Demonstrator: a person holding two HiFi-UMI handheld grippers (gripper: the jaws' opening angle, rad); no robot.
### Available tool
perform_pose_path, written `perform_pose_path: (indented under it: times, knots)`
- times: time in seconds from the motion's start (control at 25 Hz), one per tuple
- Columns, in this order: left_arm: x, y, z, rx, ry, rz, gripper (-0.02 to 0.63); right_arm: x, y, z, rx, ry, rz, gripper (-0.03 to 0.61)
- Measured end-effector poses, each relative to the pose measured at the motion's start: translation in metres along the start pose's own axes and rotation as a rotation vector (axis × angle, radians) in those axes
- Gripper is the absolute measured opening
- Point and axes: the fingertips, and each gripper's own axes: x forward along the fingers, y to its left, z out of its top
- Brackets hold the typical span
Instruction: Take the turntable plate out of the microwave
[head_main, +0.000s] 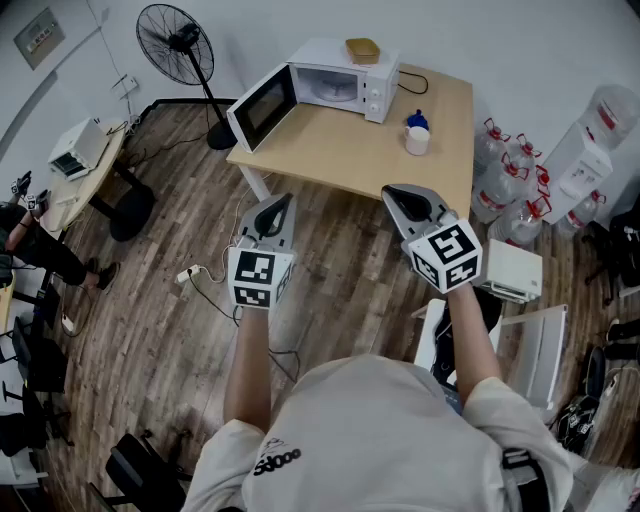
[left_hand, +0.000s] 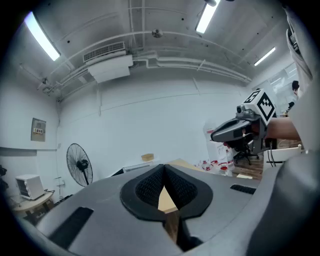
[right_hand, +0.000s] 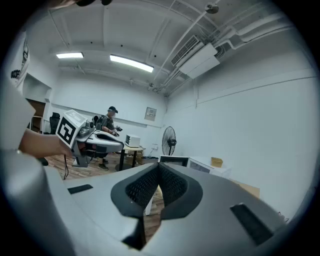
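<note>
**Grippers.** Your left gripper had its jaws drawn together at the tips, with nothing between the pads. Your right gripper was closed the same way and was also empty. In the head view both pointed forward at about the same height over the wooden floor, well apart from each other and well short of the table.

**Governing relation.** The microwave stood ahead of both grippers on the far left corner of the table. Its door was swung wide open to the left, and its opening faced you. The opening lay between the lines of the two grippers, somewhat closer to the left one's line. On that reading the left hand was marginally the nearer. The open door stood on that same side, so a reach from the left would have had to pass beside it.

**Task object.** The turntable plate was presumably on the floor of the cavity, lying flat. At that range the cavity showed only as a pale interior, and no plate could be made out.

**Other containers.** A shallow yellow dish rested on top of the microwave. A white cup with something blue at its rim stood on the table, to the right of the microwave. What either held could not be told.
</note>
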Motion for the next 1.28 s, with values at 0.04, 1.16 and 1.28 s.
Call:
perform_pose_path:
  times: [0.04,1.16,1.28]
  knots:
    - [0.0,0.003,-0.001,0.002,-0.002,-0.006,0.018,0.003,0.0,0.001,0.011,-0.008,-0.005,0.005]
    - [0.194,0.104,-0.058,-0.038,0.053,-0.053,0.018,0.176,-0.144,-0.035,0.069,-0.038,0.024,0.005]
    - [0.255,0.119,-0.052,-0.041,0.057,-0.057,0.018,0.213,-0.189,-0.04,0.062,-0.028,0.058,0.005]
